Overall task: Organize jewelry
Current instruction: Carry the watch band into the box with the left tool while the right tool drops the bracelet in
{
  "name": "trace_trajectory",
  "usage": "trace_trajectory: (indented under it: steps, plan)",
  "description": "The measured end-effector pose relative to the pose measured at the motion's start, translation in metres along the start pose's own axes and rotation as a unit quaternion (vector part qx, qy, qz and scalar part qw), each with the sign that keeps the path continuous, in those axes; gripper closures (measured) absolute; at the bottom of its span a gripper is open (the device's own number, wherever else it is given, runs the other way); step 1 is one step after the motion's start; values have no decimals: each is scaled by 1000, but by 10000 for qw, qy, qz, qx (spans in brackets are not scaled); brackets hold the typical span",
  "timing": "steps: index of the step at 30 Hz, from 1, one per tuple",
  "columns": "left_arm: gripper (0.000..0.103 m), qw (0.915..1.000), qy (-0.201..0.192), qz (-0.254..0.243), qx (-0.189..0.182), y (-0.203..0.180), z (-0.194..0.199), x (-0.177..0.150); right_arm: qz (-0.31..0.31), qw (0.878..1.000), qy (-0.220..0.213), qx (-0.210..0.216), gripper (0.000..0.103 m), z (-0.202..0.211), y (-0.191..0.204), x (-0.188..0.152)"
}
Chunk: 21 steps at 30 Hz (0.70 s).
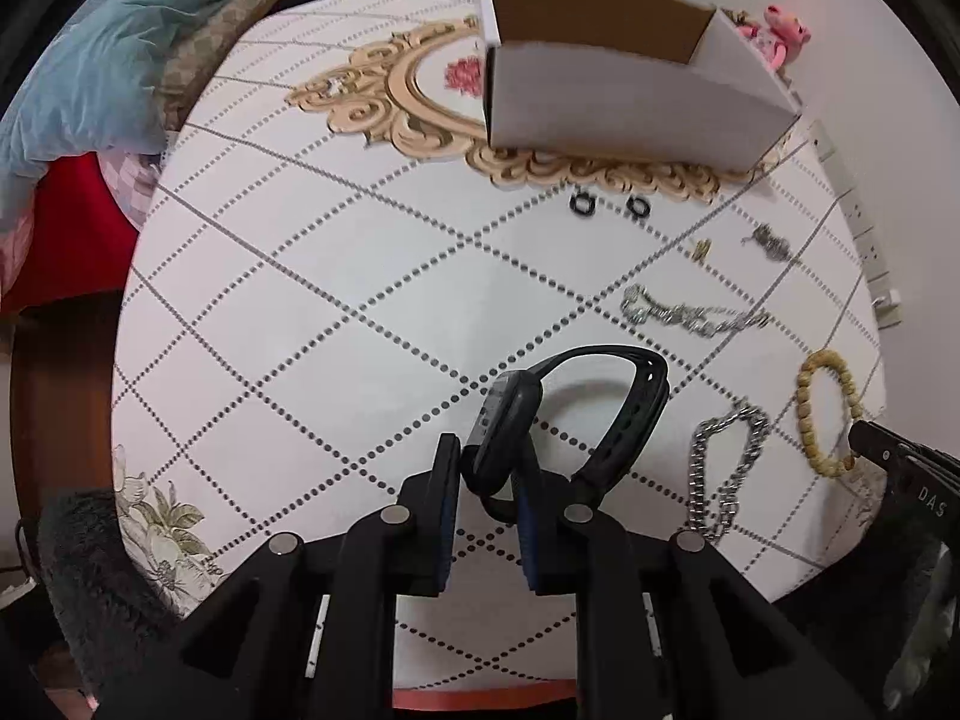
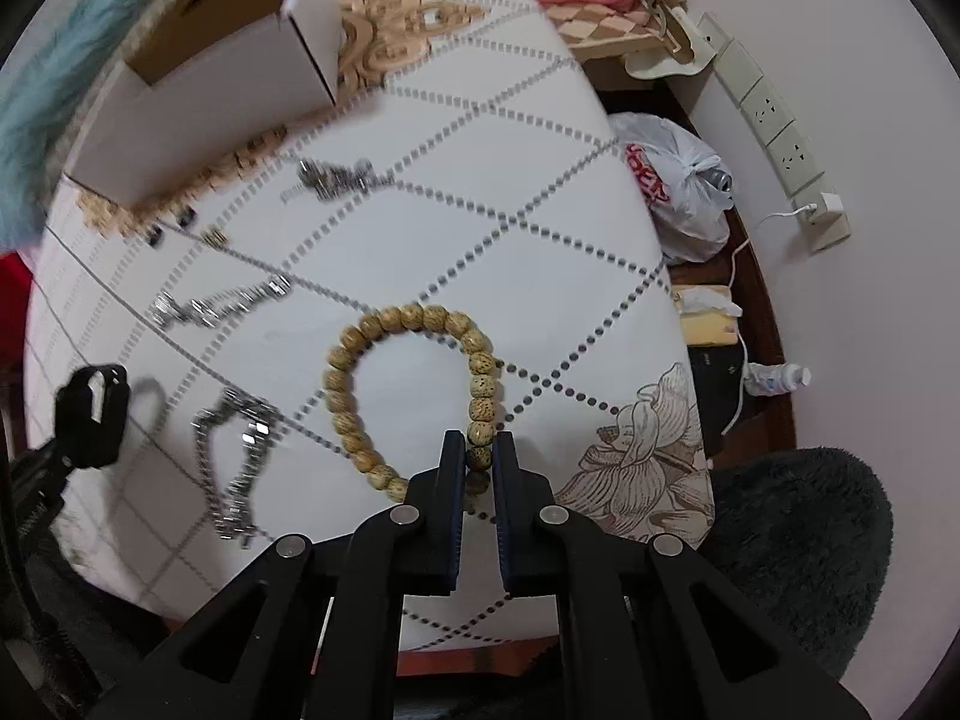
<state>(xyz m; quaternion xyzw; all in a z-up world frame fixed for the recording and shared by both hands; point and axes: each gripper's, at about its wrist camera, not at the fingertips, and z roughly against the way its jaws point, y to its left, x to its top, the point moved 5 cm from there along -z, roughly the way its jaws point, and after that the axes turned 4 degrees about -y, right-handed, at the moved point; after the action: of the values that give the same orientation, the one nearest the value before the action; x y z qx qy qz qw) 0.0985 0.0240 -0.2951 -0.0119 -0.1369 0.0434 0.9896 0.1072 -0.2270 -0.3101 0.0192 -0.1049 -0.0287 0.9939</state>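
Jewelry lies spread over a white tablecloth printed with dotted grey diamonds. In the left wrist view, the left gripper has its jaws pinched on a black smartwatch, whose dark rectangular case stands tilted between the pads while its perforated black strap loops out toward 2 o'clock, raised off the cloth and casting a shadow. Toward 3 o'clock of the watch lies a heavy silver curb-link chain, and beyond it a beaded bracelet of round tan, speckled wooden beads. At 1 o'clock a sparkling silver bracelet stretches across the cloth; farther up sit a small gold ring, a crumpled silver piece and two small black hoops. An open white cardboard box with a brown inside stands at 12 o'clock on a gold scrollwork print.

In the right wrist view, the right gripper has its jaws nearly together, squeezing one bead at the lower right of the beaded bracelet, the rest of the loop lying flat on the cloth toward 11 o'clock.
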Motion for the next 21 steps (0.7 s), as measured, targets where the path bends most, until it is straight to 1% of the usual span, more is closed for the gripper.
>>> trace_trajectory:
  steps: [3,7,12,17,19,21]
  plan:
    - [89,9998,-160,73,-88,3,20,7,-75,9994,-184,276,94,22,4,9]
    - [89,9989,-400,119,-209,1,45,28,-60,9974,-430,577,94,49,12,27]
    - [89,9963,-716,198,-440,-6,74,69,200,9926,-838,852,94,90,33,63]
    - [89,9937,-929,235,-577,-12,79,120,510,9842,-1256,1136,94,130,61,109]
    - [89,9935,-915,264,-624,-13,74,140,736,9808,-1461,1063,94,139,74,130]
    - [89,9937,-838,313,-673,-15,63,157,898,9783,-1582,991,94,140,84,149]
